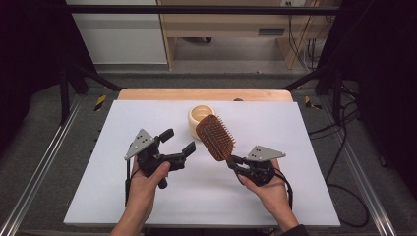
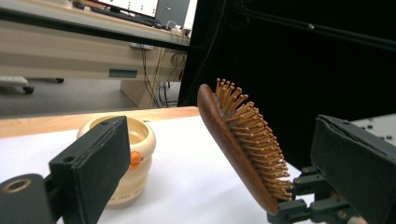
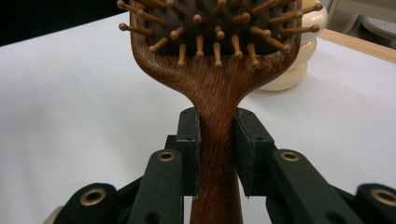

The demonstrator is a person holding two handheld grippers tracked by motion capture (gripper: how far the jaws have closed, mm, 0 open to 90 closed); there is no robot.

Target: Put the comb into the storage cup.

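At frame centre, the hairbrush (image 1: 216, 137) handle is pinched by the right gripper (image 1: 235, 161). Left gripper (image 1: 178, 141) jaws are spread, nothing between them, lower left of the cream bowl (image 1: 196, 115).

On the desk (image 1: 295, 196), a hairbrush (image 1: 215, 137) is held off the surface by its handle in the jaws of the right gripper (image 1: 235, 161), its head tilted up and away toward the far side. A small ring-shaped holder (image 1: 200, 117) stands just behind the brush head, possibly touching it. The left gripper (image 1: 178, 142) hovers to the left of the brush, jaws apart, well clear of both.
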